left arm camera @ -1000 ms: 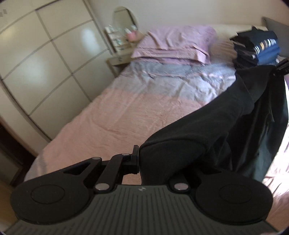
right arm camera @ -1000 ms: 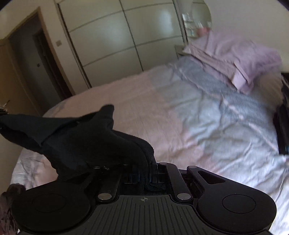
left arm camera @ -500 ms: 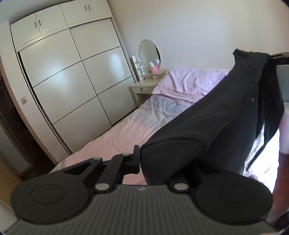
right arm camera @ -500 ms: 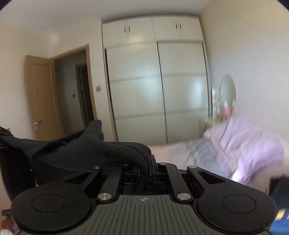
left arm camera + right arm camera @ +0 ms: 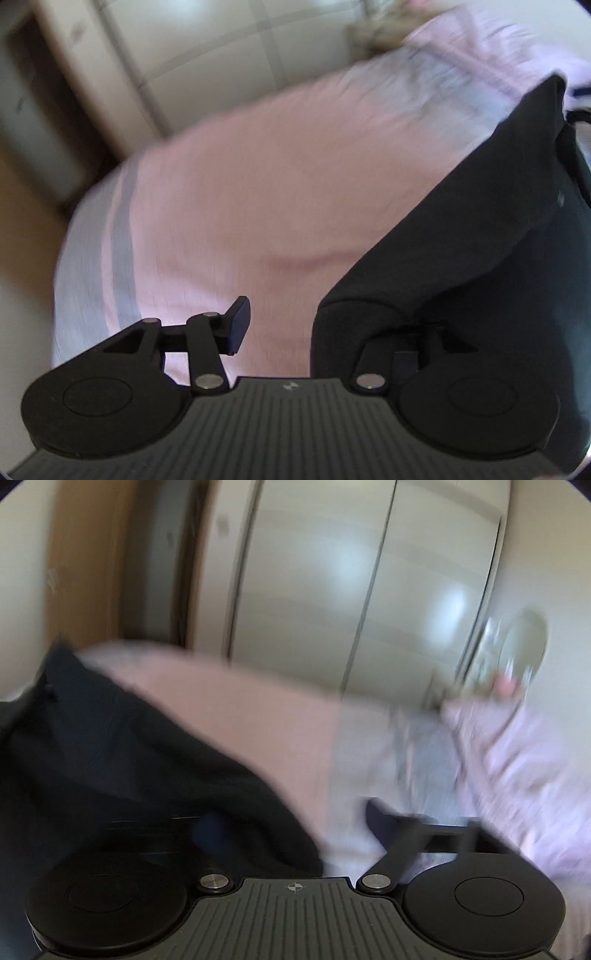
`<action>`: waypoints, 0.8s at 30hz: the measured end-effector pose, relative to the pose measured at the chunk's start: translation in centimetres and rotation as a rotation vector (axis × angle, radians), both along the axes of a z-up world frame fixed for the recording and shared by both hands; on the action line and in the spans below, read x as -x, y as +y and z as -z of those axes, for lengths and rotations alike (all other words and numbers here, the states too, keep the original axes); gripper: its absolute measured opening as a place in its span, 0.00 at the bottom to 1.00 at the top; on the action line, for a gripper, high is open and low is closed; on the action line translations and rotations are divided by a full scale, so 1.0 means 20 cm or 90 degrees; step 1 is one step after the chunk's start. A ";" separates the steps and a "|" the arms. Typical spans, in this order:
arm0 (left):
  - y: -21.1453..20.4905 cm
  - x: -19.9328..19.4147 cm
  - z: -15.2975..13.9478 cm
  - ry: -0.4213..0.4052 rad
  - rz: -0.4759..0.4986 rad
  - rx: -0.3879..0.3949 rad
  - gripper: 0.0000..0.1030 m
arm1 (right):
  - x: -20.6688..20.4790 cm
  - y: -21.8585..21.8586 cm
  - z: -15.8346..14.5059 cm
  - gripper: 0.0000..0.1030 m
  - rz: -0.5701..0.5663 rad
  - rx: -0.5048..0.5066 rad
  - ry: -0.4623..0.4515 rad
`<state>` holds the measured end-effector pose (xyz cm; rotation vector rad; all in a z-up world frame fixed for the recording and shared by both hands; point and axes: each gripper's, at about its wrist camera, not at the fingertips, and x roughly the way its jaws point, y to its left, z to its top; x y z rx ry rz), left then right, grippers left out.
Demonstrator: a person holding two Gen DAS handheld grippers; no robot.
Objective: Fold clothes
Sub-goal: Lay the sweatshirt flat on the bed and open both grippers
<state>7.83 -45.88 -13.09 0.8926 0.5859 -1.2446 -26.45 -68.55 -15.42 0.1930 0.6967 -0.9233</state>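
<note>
Both claws just spreading, left gripper (image 5: pixel 284 332) and right gripper (image 5: pixel 291 823) gripping nothing; black fabric garment (image 5: pixel 480 236) draped on one finger each, likely bunching near foot edge of pink-sheeted bed (image 5: pixel 258 192).

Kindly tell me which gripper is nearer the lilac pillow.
Right: right gripper near the pillow, left gripper far down the bed. Both jaws just opened, dark garment draped on one finger each.

The right gripper (image 5: pixel 295 819), its jaws just opened wide, is draped on its left finger by a black garment (image 5: pixel 129 746) above the pink bedsheet (image 5: pixel 258 709).
</note>
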 end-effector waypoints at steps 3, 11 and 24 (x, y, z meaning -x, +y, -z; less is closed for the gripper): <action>0.10 0.01 0.39 0.004 -0.054 -0.059 0.44 | 0.00 -0.08 0.42 0.83 0.002 -0.096 -0.022; 0.68 0.35 0.73 0.192 -0.046 -0.128 0.44 | 0.40 0.24 1.01 0.83 0.001 -0.296 -0.040; 1.30 0.64 0.95 0.386 0.066 -0.203 0.04 | 0.84 1.20 1.03 0.83 0.116 -0.429 -0.098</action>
